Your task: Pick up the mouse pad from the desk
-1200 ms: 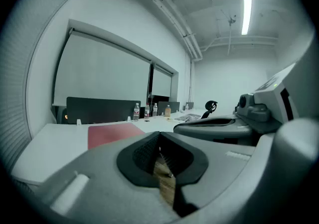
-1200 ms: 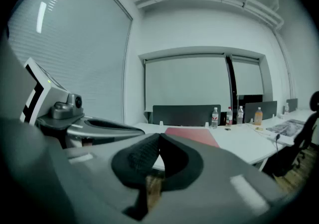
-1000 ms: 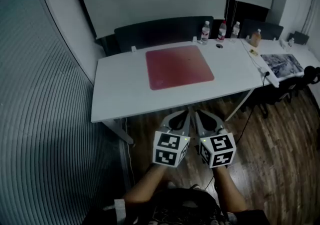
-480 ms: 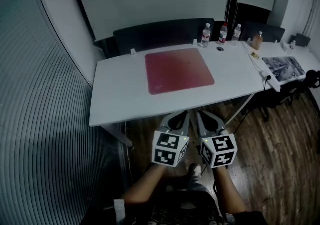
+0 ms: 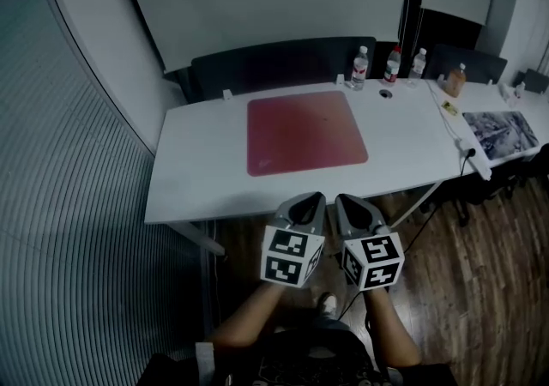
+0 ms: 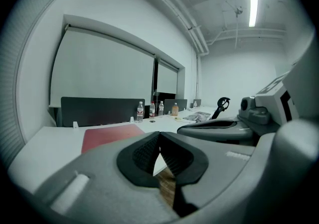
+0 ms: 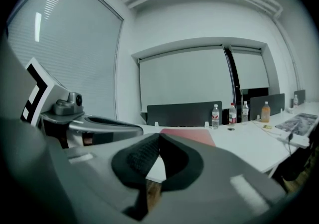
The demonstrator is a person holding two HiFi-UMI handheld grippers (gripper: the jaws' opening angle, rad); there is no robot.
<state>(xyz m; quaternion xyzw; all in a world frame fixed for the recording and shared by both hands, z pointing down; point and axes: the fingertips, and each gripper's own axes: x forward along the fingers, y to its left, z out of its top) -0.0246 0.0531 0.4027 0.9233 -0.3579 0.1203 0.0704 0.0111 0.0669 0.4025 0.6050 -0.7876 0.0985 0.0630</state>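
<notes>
L tool (image 5: 310, 199) shut, empty | R tool (image 5: 341, 199) same | red mouse pad (image 5: 304, 131) seems flat on desk (image 5: 199, 171), untouched

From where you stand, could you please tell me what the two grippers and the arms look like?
The left gripper and right gripper are grey tapered shells with black ribbed pads. Each carries a white cube with black square markers. The forearms are bare.
</notes>
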